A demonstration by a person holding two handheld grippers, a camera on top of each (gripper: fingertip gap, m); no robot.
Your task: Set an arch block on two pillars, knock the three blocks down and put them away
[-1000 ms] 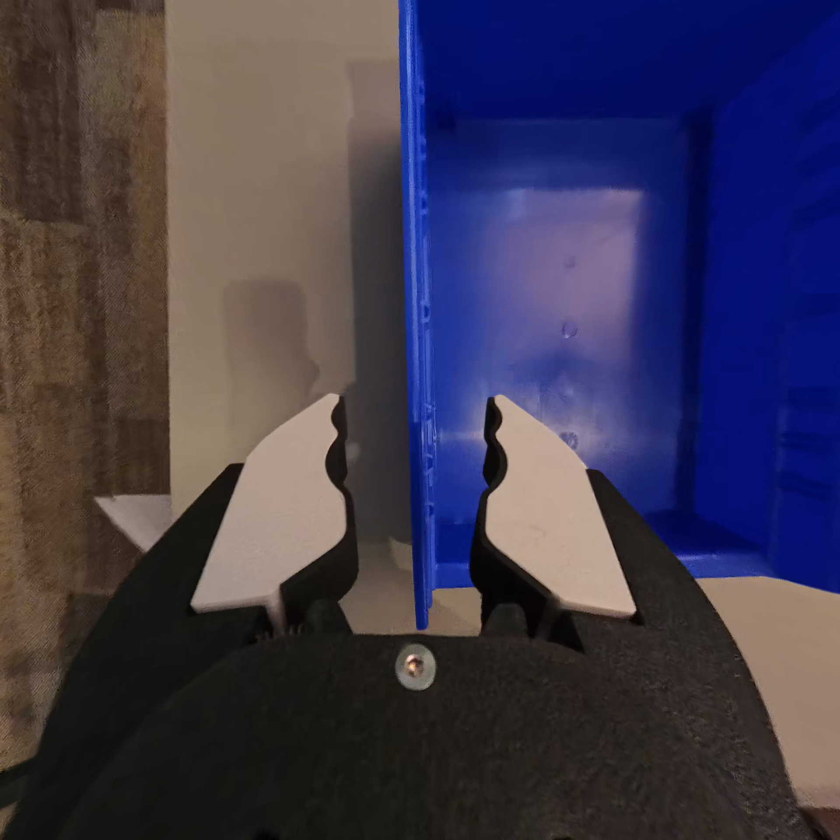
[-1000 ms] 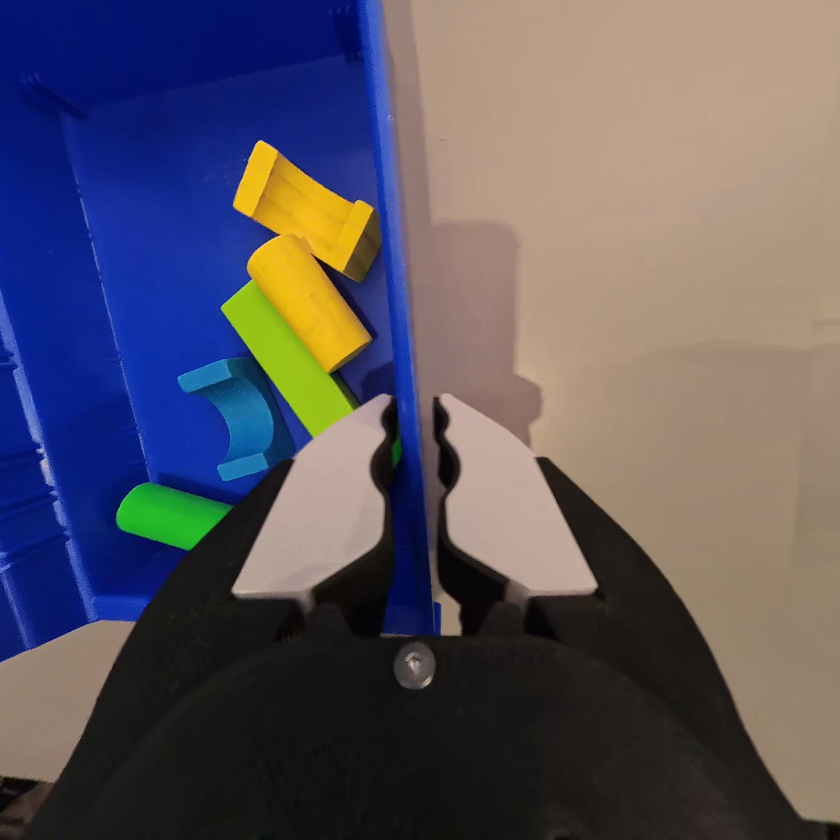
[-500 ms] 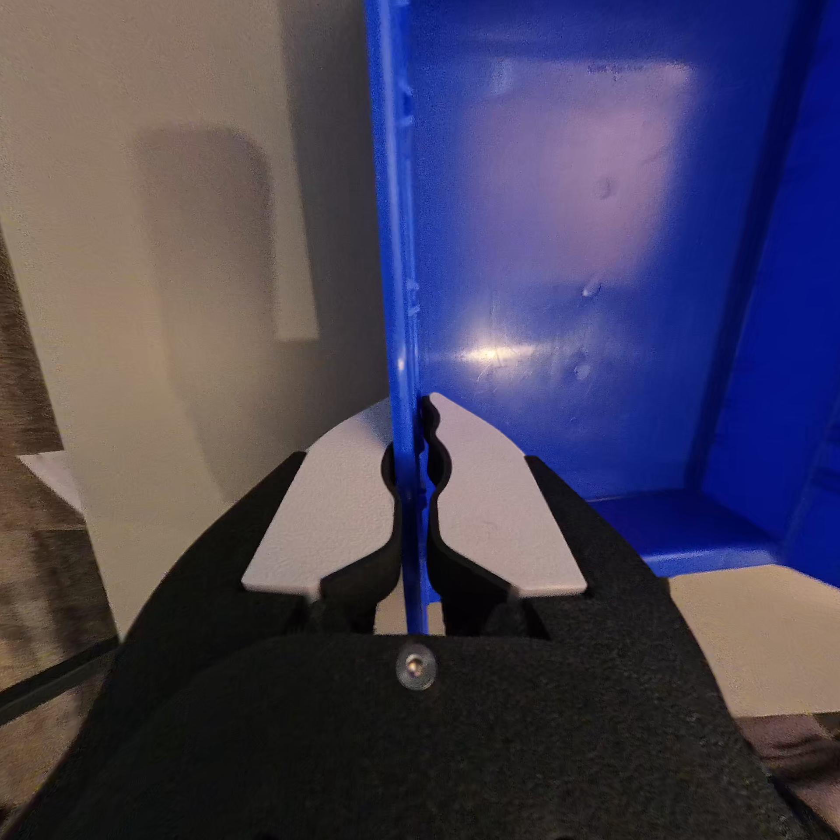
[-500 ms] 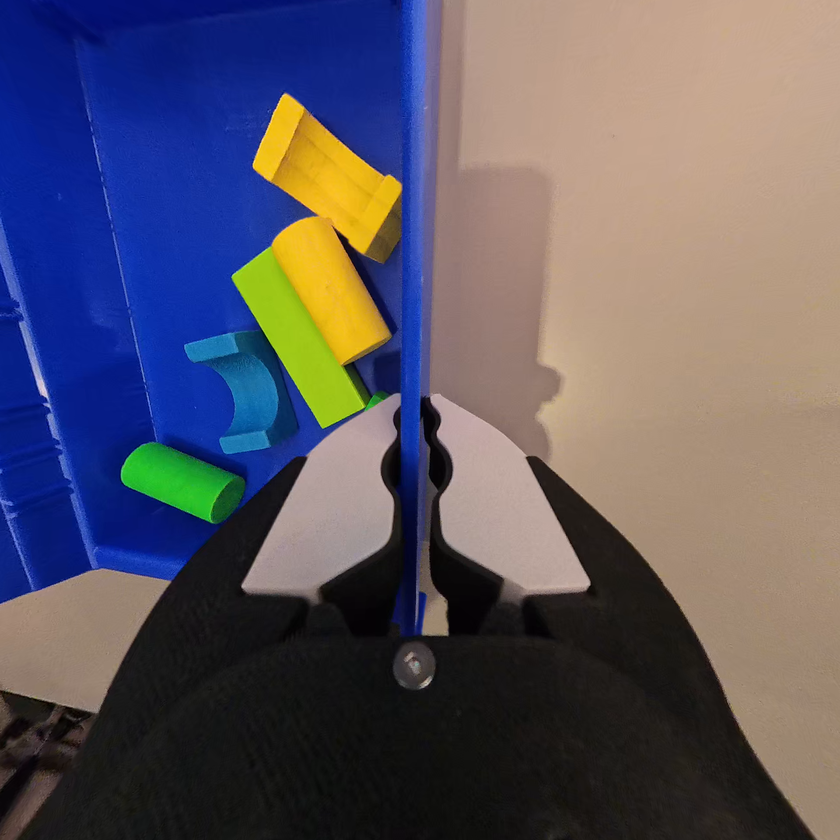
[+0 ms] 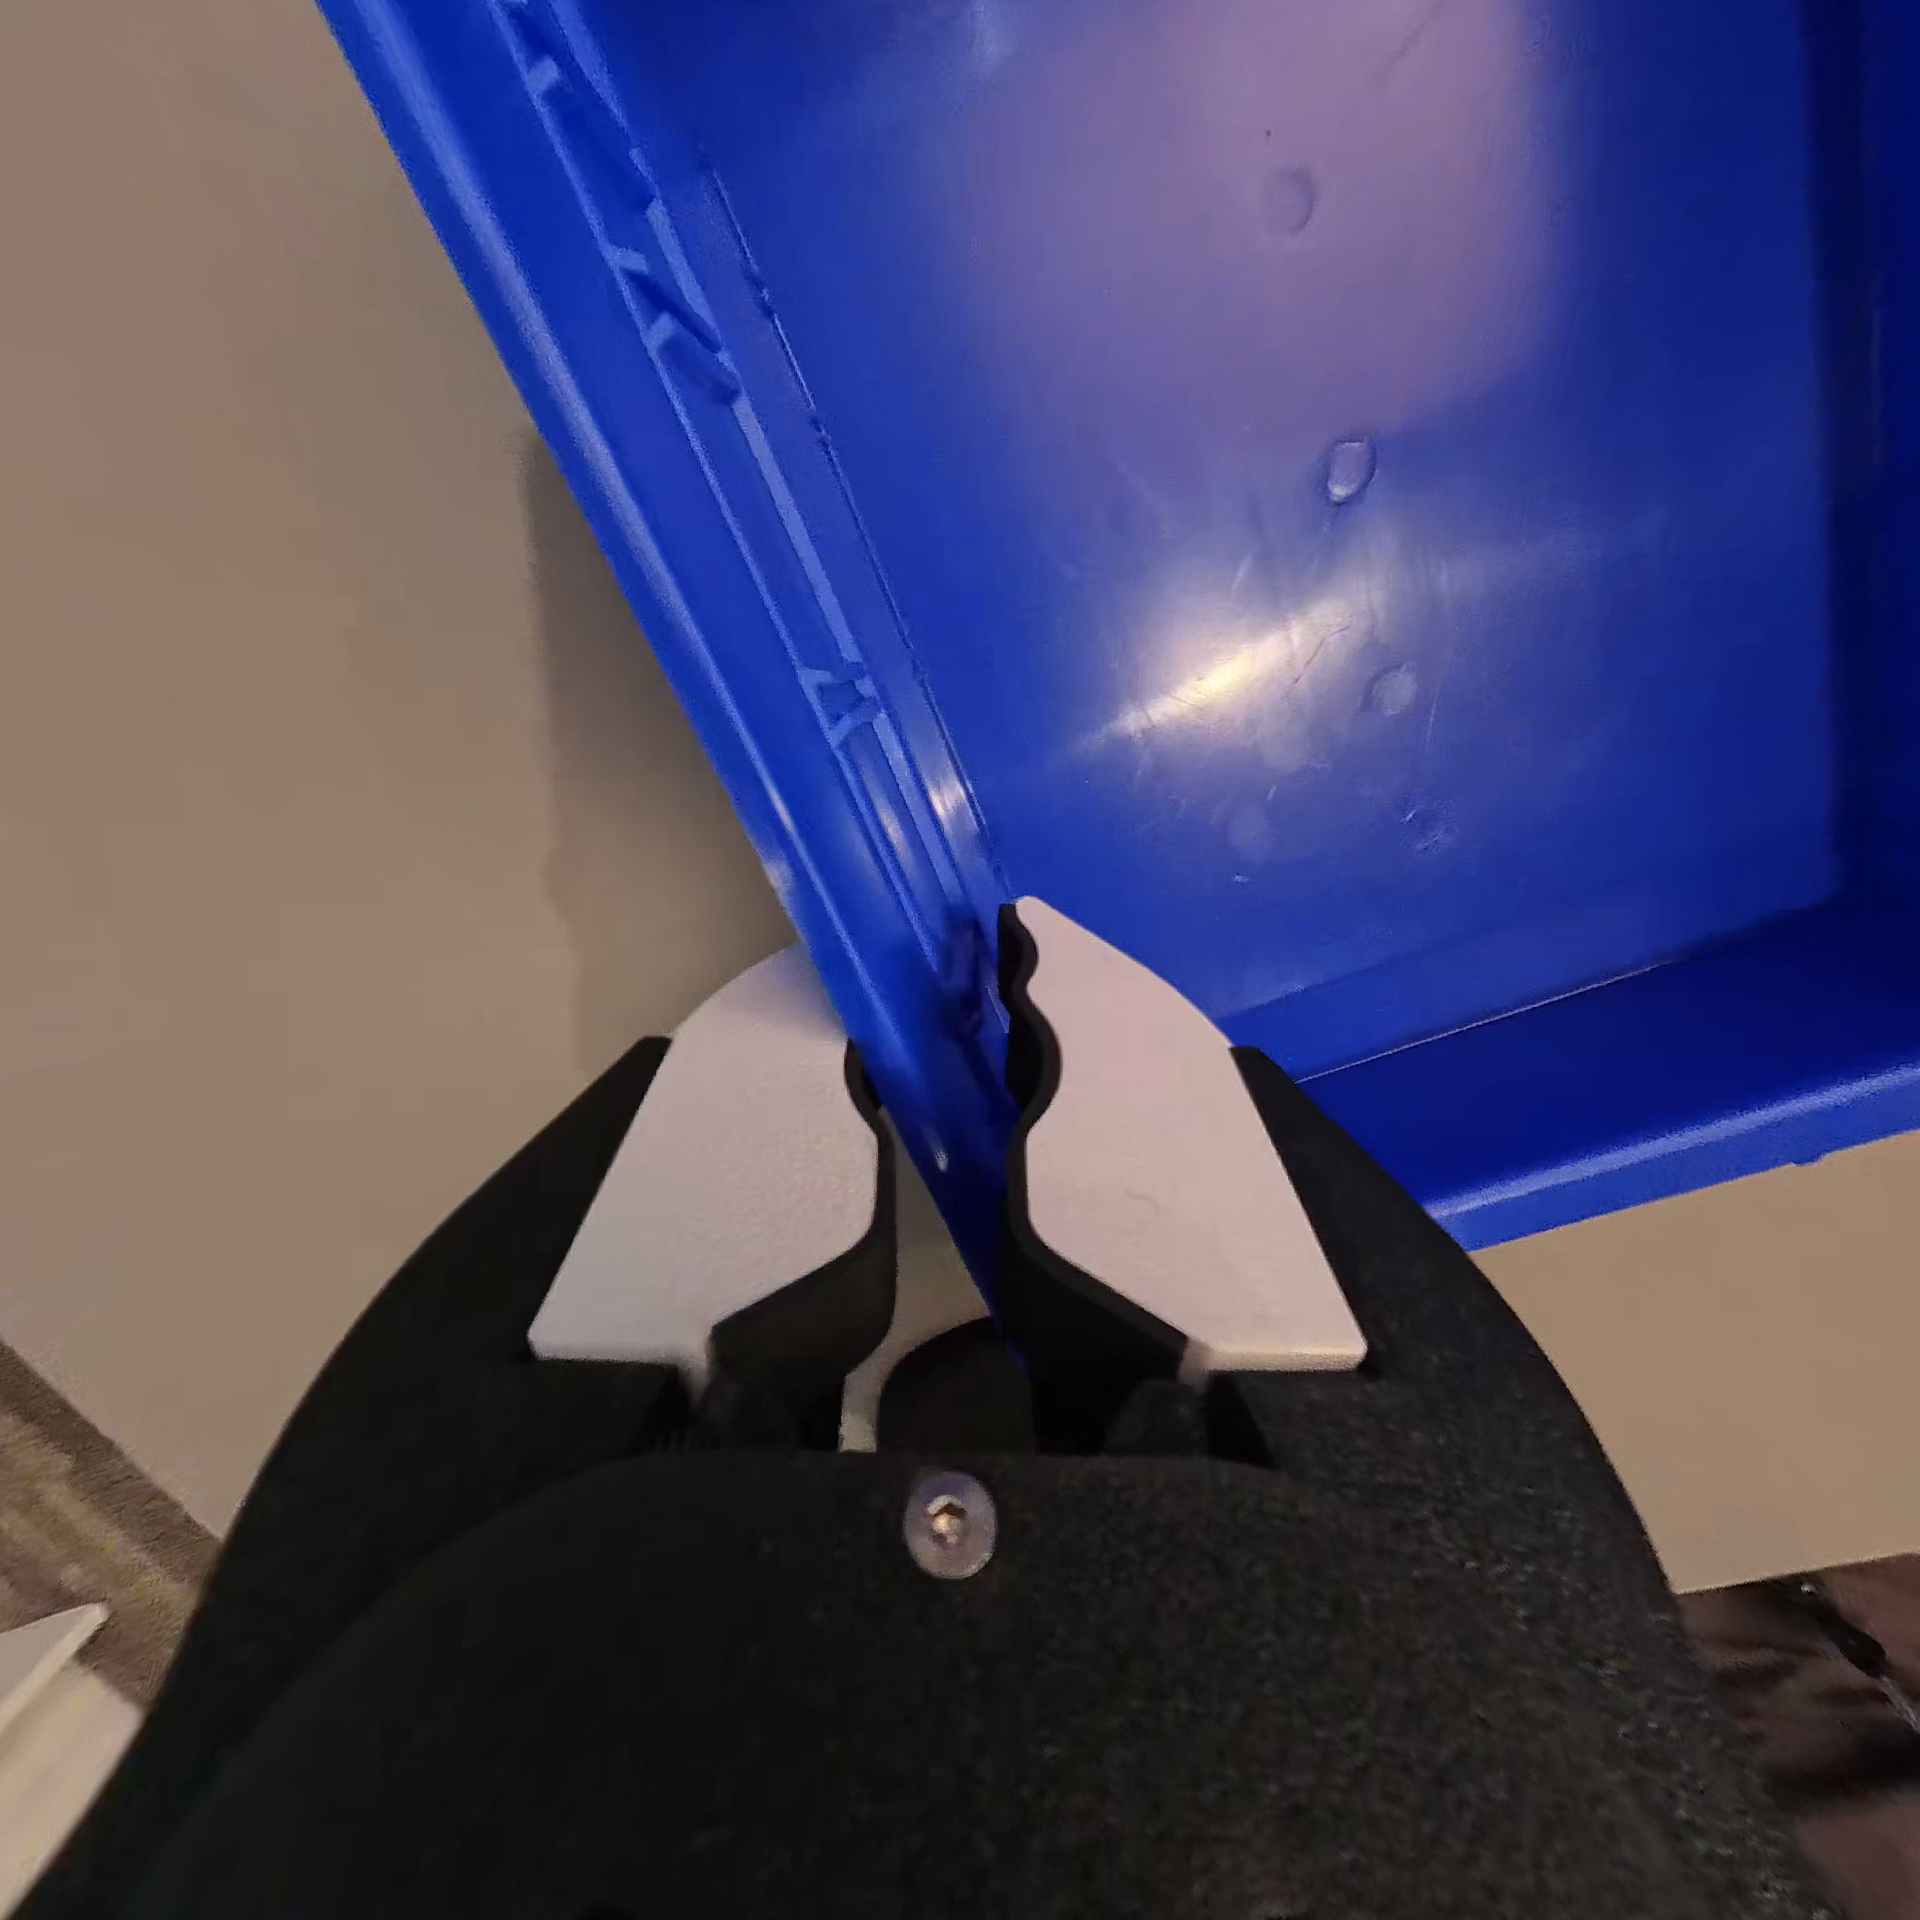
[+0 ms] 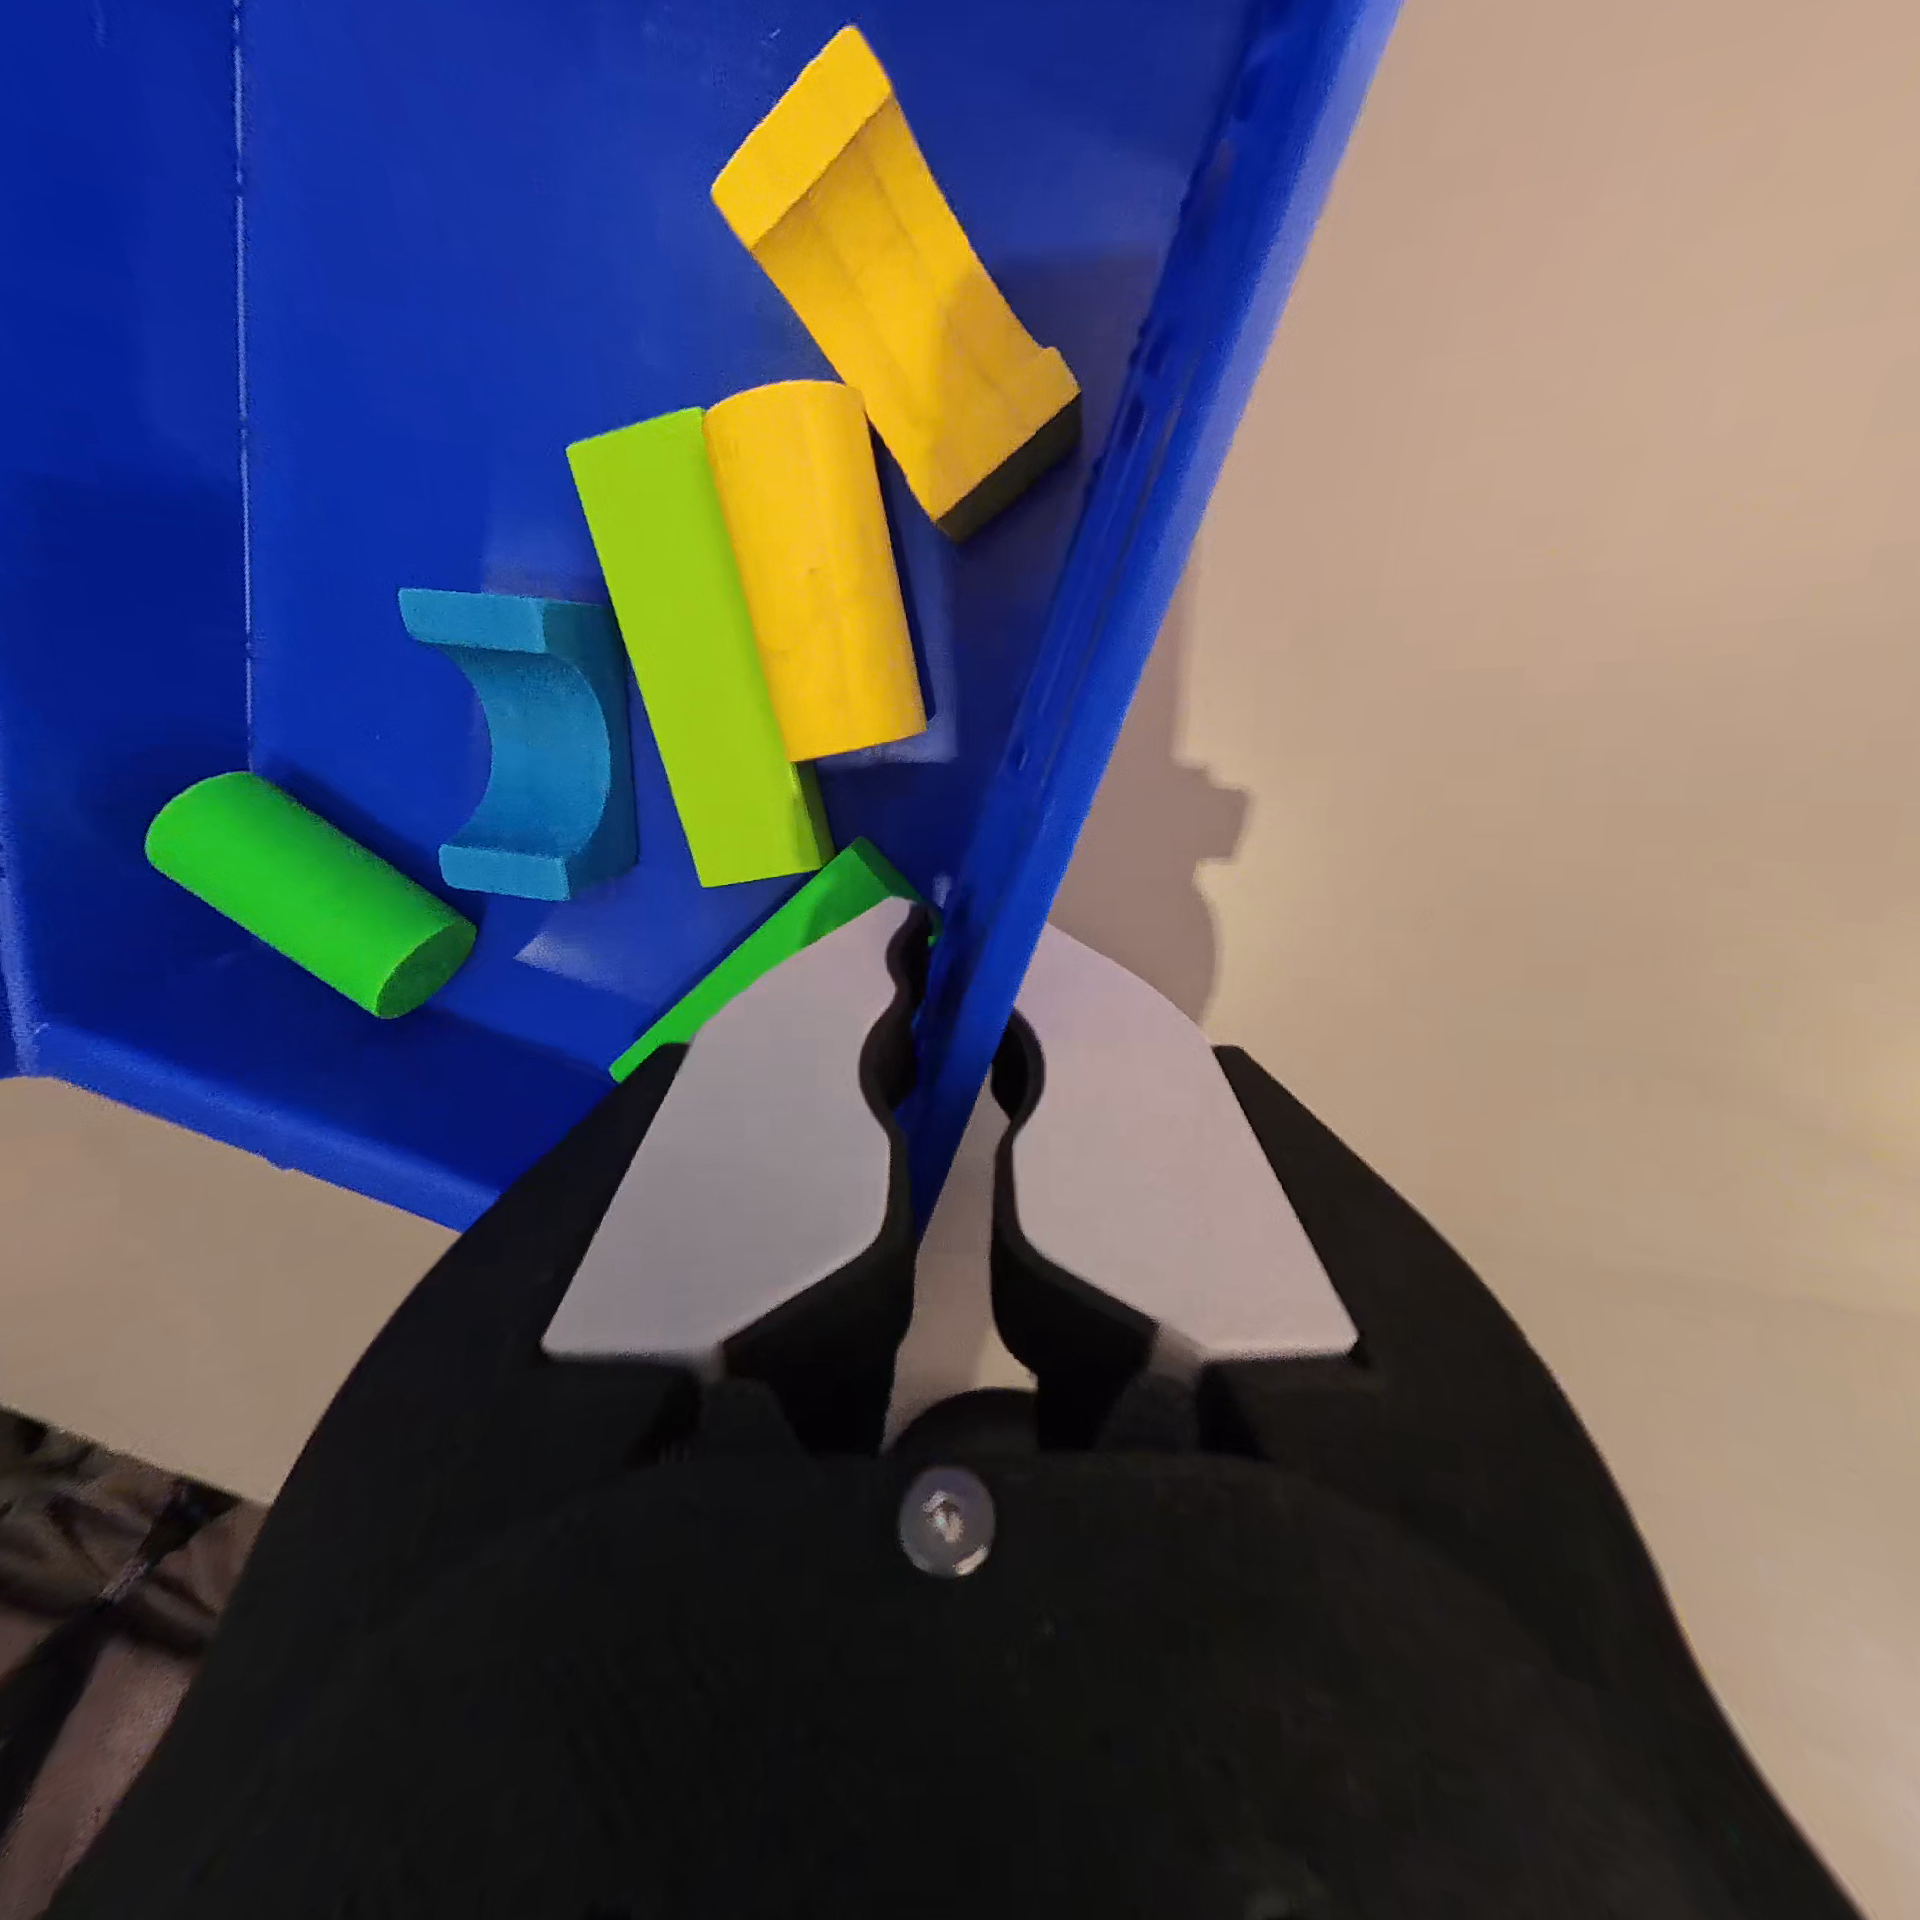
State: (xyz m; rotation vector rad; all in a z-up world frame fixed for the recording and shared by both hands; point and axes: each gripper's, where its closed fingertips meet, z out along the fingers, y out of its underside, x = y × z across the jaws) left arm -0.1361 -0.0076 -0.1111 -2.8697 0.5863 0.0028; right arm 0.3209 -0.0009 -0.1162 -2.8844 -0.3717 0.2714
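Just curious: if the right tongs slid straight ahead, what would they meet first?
They're already clamped on the blue bin's wall, so the right tongs would probably just ride along it; the dark green block lies just inside.

The left black tool with white finger plates (image 5: 935, 1029) is clamping a blue plastic bin wall (image 5: 727, 582); the right matching tool (image 6: 951, 1029) is pinching the opposite wall.

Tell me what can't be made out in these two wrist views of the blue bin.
- Green flat block, right wrist view: lower end hidden behind the right gripper.
- Blue bin, left wrist view: far walls cut off by the frame's top and right edges; no blocks show there.
- Left gripper: outer fingertip hidden behind the bin wall.
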